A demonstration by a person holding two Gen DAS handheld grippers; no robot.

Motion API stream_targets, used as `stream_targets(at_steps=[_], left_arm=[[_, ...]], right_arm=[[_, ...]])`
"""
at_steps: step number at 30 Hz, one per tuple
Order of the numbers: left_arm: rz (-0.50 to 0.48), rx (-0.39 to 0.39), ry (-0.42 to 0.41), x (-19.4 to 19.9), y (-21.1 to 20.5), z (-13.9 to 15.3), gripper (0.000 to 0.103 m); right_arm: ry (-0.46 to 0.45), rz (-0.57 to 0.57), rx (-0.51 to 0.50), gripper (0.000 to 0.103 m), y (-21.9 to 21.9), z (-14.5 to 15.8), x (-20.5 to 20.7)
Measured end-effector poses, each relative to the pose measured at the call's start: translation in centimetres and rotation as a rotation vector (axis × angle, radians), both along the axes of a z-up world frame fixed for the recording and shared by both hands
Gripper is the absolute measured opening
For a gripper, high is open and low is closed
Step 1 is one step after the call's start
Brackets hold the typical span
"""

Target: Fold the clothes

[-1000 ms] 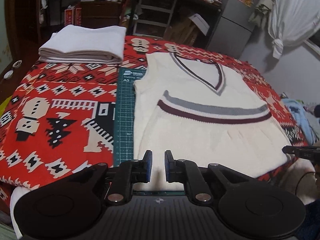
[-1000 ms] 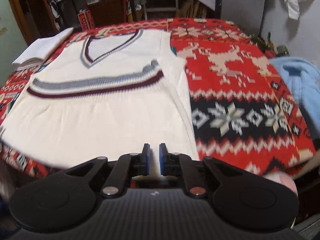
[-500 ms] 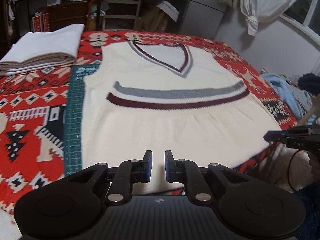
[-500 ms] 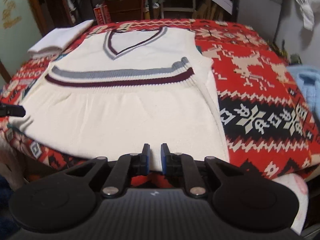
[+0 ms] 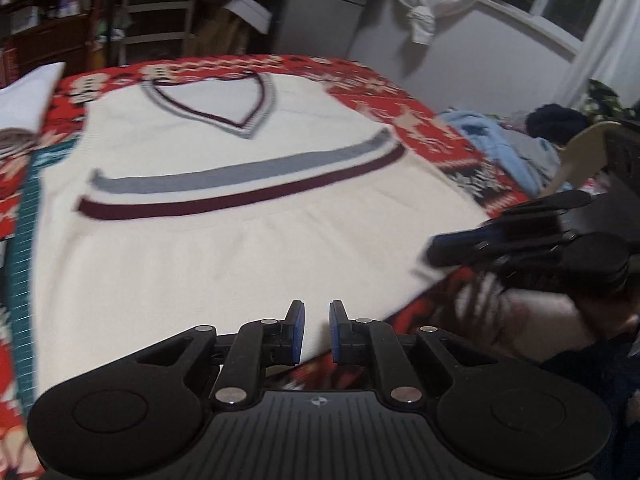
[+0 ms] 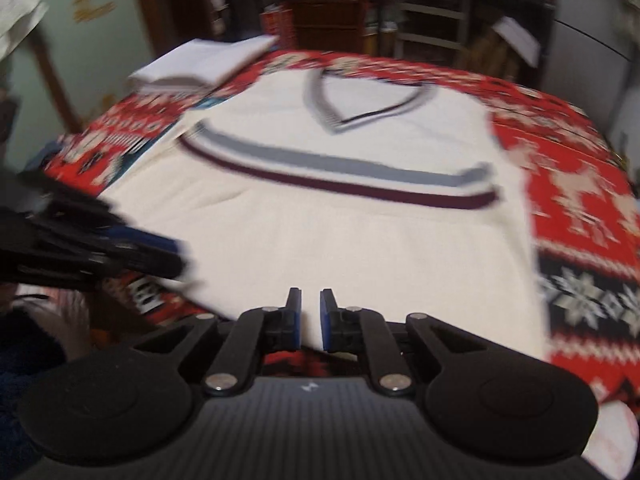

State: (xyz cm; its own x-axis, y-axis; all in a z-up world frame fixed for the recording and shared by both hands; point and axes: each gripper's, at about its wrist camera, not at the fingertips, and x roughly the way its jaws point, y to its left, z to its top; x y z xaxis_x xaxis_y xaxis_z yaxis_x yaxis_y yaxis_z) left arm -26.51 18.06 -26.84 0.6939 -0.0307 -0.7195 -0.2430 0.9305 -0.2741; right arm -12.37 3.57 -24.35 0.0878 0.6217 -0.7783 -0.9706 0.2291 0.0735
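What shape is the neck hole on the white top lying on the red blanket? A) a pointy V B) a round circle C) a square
A: the sweater vest has a V-neck trimmed in maroon and grey that narrows to a point.

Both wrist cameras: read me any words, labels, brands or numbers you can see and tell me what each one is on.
No text can be read in either view.
Green cutting mat: printed grid marks, too blurred to read.
Left gripper: a small round emblem on its body, no letters legible.
Right gripper: a small white mark on its body, not readable.
Red boxes in the background: print too blurred.
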Motion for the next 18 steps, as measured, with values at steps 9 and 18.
stream_targets(at_steps=[9,18], left_arm=[[-0.038,0.014,0.017,1.1,-1.0,-1.0,0.011],[-0.029,-0.004,0.021,0.8,-0.6,-1.4,0.011]], right_arm=[[-0.034,0.009,-0.044,0.009,-0.3,-1.2,-0.8],[-0.009,-0.184,-0.074,0.008,-3.6,-1.1,4.3]])
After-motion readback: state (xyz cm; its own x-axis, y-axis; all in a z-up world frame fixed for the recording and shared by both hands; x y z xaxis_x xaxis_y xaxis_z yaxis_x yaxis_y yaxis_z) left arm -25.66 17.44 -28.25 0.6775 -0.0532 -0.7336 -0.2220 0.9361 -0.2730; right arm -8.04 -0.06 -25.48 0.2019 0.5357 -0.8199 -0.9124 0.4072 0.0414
